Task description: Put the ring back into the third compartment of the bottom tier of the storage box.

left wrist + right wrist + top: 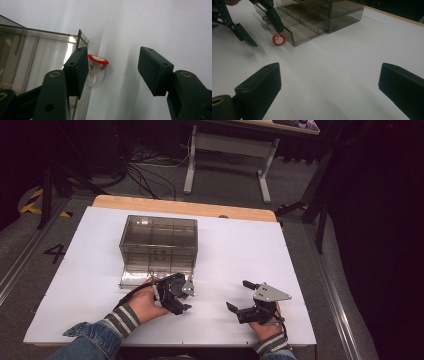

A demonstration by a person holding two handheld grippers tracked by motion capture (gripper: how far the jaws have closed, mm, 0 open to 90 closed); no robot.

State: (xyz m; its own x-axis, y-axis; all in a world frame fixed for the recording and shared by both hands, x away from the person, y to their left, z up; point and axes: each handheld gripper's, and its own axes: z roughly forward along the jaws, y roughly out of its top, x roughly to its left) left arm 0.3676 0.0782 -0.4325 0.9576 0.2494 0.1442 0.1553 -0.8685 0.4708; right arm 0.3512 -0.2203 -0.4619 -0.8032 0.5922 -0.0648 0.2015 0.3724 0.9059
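Right gripper view: Santa-face red badge

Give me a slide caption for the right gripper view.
Right tongs open over the white table; beyond, left tongs straddle a red round token beside the smoked organizer's open drawer.

Dim room; soft pics; blurry edges

A smoky transparent plastic drawer cabinet, its bottom drawer pulled out, is blocking the centre-left of the high view; the white tabletop is lying open across the right half.
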